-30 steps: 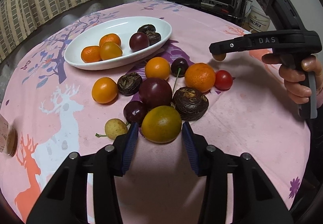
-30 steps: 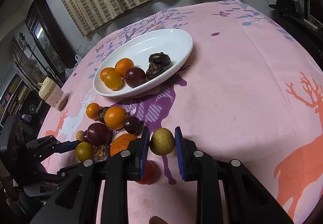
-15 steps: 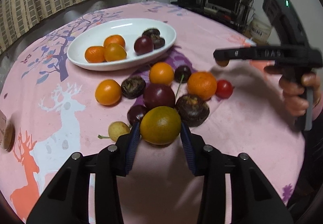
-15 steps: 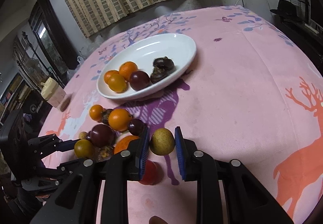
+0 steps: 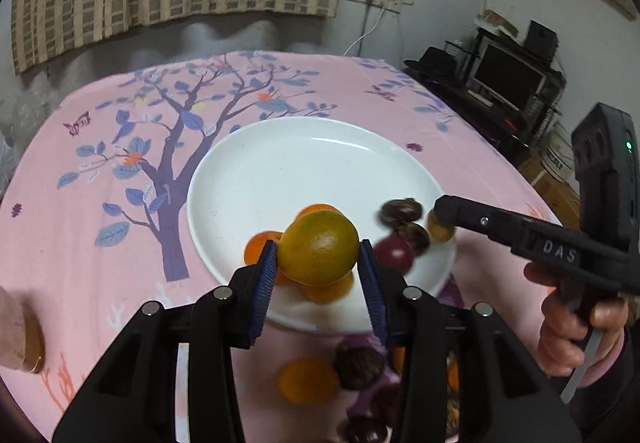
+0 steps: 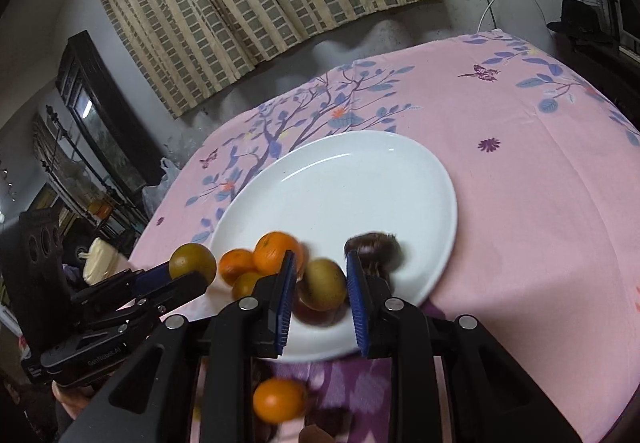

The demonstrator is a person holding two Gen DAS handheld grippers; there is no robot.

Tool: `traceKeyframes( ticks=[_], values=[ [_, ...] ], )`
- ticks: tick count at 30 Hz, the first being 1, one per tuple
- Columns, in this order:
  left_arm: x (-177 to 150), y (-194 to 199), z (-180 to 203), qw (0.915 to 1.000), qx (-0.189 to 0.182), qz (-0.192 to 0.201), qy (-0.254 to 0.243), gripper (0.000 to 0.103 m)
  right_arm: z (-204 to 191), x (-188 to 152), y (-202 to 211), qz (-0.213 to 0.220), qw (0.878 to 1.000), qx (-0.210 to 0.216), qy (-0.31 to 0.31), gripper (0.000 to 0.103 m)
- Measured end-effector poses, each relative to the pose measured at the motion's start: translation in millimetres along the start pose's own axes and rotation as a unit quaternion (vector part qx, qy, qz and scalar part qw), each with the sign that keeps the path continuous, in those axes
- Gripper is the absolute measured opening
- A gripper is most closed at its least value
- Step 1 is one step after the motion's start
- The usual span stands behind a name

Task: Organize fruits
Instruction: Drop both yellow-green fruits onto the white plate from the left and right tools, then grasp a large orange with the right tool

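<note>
**Fruits over the white plate, one in each pair of tongs**

The fruits sit partly in the white plate (image 5: 256,179), partly on the pink tabletop (image 5: 100,283) at the plate's near edge. The left tongs (image 5: 318,271) grip a greenish-orange citrus (image 5: 318,247) between their blue pads, held above the plate's near rim. Under it, in the plate, lie several small oranges (image 5: 260,245); a dark red plum (image 5: 394,253) and wrinkled dark brown fruits (image 5: 402,209) lie toward the plate's right side.

The right tongs (image 6: 320,287) hold a small yellow-brown fruit (image 6: 322,283) over the plate's near rim. Their jaws are just beginning to part, yet the fruit sits between the pads; whether the right pad touches it is hard to tell through the blur. In that view the orange fruits (image 6: 276,251) lie left of it in the plate, and a dark brown fruit (image 6: 372,245) lies beyond the right pad.

Outside the plate, just short of its near edge, another orange (image 6: 278,399) and more dark fruits (image 5: 358,363) rest on the tabletop. A person's hand (image 5: 568,315) holds the right tongs' handle to the right of the plate.
</note>
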State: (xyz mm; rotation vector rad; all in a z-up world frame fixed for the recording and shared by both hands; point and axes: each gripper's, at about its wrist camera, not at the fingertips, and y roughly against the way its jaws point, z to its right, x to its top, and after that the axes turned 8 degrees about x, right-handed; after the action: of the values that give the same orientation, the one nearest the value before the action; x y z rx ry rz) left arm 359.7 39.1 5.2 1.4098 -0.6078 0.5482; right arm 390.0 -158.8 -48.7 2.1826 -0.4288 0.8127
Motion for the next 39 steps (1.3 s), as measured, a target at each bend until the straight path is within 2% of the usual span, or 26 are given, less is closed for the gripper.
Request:
traceKeyframes(
  ticks=[2,4,5,6,8,9,11,14,22,25,27,29,32,39],
  values=[
    [7.9,-13.4,-5.1,0.9999,0.009,-0.007,0.012,0.041,2.5,3.2,-10.3,-0.001,1.0,0.0,-0.001,0.029],
    [11.6,-19.7,-11.0,0.9995,0.012,-0.014,0.026,0.045,2.0,2.9,-9.8,0.0,1.0,0.007,-0.001,0.042],
    [11.6,-16.6,-13.2,0.9995,0.009,-0.008,0.031,0.057,1.6,2.9,-6.8,-0.002,1.0,0.01,-0.001,0.05],
    [10.2,-12.8,-14.9,0.9994,0.01,0.002,0.032,0.071,1.9,3.0,-1.1,-0.001,1.0,0.015,-0.004,0.053],
    [8.6,2.8,-15.4,0.9985,0.028,0.035,0.032,0.086,1.8,1.2,11.0,0.008,1.0,0.025,-0.01,0.068],
    [8.0,10.0,-14.8,0.9977,0.036,0.048,0.032,0.091,1.4,-0.6,15.1,0.008,0.999,0.03,-0.01,0.077],
    [6.1,24.1,-12.1,0.9969,0.035,0.066,0.027,0.092,3.3,-5.4,22.5,0.004,0.999,0.037,-0.016,0.083],
    [-1.6,36.3,-7.2,0.9966,0.038,0.071,0.017,0.094,3.0,-18.6,29.4,-0.008,0.999,0.041,-0.01,0.083],
    [-43.8,52.0,-10.0,0.9965,0.058,0.061,-0.002,0.095,-20.9,-64.6,55.8,-0.021,0.998,0.013,0.066,0.083],
    [-63.6,52.7,-16.6,0.997,0.063,0.046,0.005,0.095,-32.1,-79.1,57.8,-0.052,0.993,-0.004,0.108,0.083],
    [-73.3,52.3,-21.8,0.9974,0.063,0.033,0.012,0.095,-35.3,-88.8,58.8,-0.066,0.989,-0.02,0.132,0.08],
    [-79.9,55.2,-25.6,0.9976,0.059,0.029,0.021,0.095,-36.6,-98.0,58.7,-0.085,0.984,-0.03,0.152,0.066],
    [-84.7,62.8,-30.1,0.9973,0.056,0.035,0.033,0.095,-35.8,-107.0,61.3,-0.102,0.982,-0.023,0.157,0.056],
    [-90.0,67.8,-32.9,0.9967,0.06,0.033,0.043,0.095,-39.7,-119.2,61.6,-0.122,0.976,-0.033,0.176,0.052]
  ],
)
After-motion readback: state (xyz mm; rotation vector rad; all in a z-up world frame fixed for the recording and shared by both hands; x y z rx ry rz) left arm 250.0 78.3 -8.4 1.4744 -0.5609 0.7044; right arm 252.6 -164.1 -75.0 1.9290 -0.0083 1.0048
